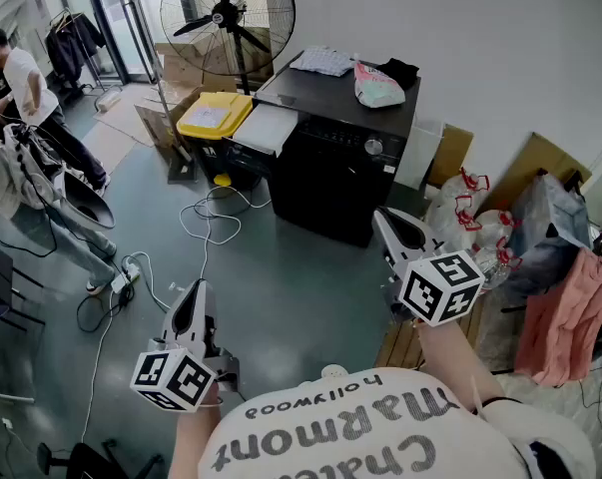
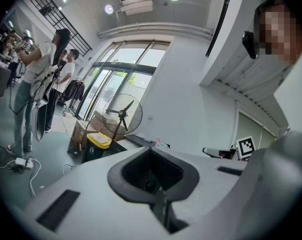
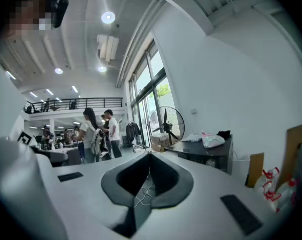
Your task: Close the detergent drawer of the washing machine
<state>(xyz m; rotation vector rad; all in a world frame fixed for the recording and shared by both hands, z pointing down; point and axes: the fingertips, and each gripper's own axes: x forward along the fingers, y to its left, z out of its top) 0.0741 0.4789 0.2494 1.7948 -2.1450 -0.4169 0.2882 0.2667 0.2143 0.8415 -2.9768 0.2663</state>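
Observation:
The black washing machine point(image 1: 330, 183) stands against the far wall, well ahead of both grippers, and shows small in the left gripper view point(image 2: 138, 140) and the right gripper view point(image 3: 211, 153). Its control panel with a round knob point(image 1: 373, 148) faces me; the detergent drawer is too small to make out. My left gripper point(image 1: 197, 289) is held low at the left, jaws shut with nothing between them point(image 2: 152, 154). My right gripper point(image 1: 381, 217) is held higher, pointing toward the machine, its jaw tips touching and holding nothing point(image 3: 149, 156).
A yellow-lidded bin point(image 1: 214, 118) and a white box stand left of the machine, a large fan point(image 1: 228, 18) behind them. Cables point(image 1: 211, 218) and a power strip point(image 1: 126, 272) lie on the floor. Bags point(image 1: 480, 230) and cardboard fill the right. People point(image 1: 21, 78) stand far left.

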